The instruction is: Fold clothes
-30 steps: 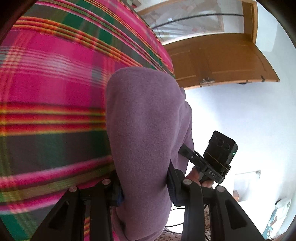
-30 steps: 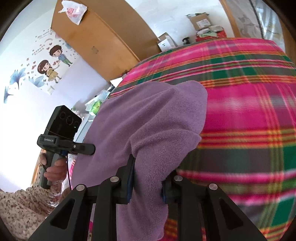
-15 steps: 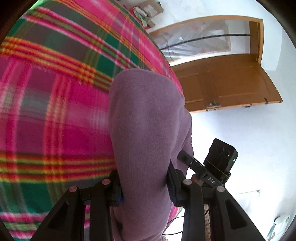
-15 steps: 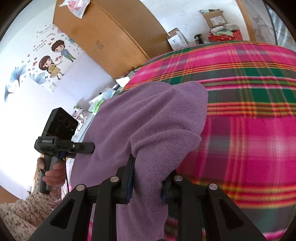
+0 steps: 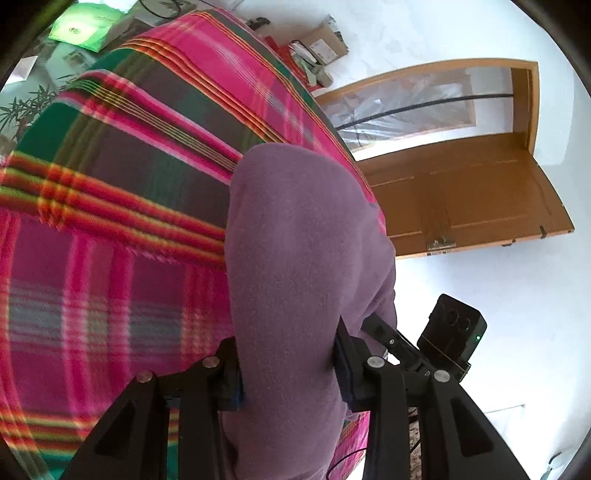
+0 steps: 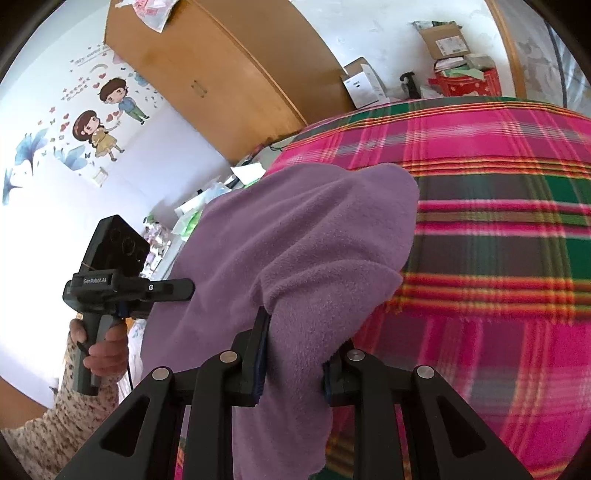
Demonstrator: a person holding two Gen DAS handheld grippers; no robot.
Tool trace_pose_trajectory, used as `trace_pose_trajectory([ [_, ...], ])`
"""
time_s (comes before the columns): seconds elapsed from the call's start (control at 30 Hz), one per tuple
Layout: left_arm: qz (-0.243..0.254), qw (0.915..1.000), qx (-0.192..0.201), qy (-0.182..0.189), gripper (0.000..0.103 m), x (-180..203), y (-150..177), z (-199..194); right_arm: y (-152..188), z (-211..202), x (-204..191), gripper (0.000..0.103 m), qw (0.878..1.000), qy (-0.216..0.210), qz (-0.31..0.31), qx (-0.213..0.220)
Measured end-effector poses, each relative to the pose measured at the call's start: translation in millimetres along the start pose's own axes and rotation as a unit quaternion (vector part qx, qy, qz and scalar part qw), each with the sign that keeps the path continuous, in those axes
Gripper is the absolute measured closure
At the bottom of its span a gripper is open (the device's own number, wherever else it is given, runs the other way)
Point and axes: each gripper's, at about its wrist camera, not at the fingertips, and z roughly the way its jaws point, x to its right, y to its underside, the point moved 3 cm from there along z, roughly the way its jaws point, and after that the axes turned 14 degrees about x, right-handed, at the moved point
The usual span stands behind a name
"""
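Left wrist view. Left gripper (image 5: 288,373) clamped on a bunched fold of purple fleece garment (image 5: 299,258); fingers (image 5: 229,373) pressed into the cloth from both sides, fingertips buried in it. Garment raised above a pink and green plaid blanket (image 5: 110,221), lower end cut off by the frame edge. Plaid blurred toward the lower left. Right gripper (image 5: 380,328) partly hidden behind the fleece, only its camera housing and one finger visible. Beyond: open wooden door (image 5: 461,195), cardboard boxes (image 5: 317,48) by the white wall, a green box (image 5: 85,27) at upper left.

Right wrist view. Right gripper (image 6: 291,365) clamped on another fold of the same garment (image 6: 295,251), fingers (image 6: 255,358) closed on the cloth. Fleece draped between the two grippers, hiding the blanket (image 6: 498,258) beneath it. Left gripper (image 6: 184,289) in a person's hand (image 6: 103,350), its tips concealed by the fleece; floral sleeve (image 6: 55,424) cut off at the corner. Behind: wooden wardrobe (image 6: 221,85), cartoon wall stickers (image 6: 103,118), cluttered items too small to identify.
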Motion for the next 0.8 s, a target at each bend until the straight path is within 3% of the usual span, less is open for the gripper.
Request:
trace_pose_trajectory([
  [0.2, -0.007, 0.9999, 0.013, -0.005, 0.063, -1, 9, 8, -10, 27, -3, 0.08, 1.0, 0.006, -0.008, 0.002],
  [0.5, -0.03, 0.9995, 0.009, 0.003, 0.062, 5, 50, 38, -10, 56, 12, 0.078, 1.0, 0.024, -0.011, -0.011],
  [0.67, -0.033, 0.9994, 0.011, 0.005, 0.058, -1, 63, 34, -5, 58, 19, 0.068, 0.999, 0.034, -0.014, -0.008],
  [0.8, -0.013, 0.9992, 0.033, -0.016, 0.057, 7, 82, 24, -1, 53, 23, 0.057, 0.999, 0.046, -0.006, -0.001],
])
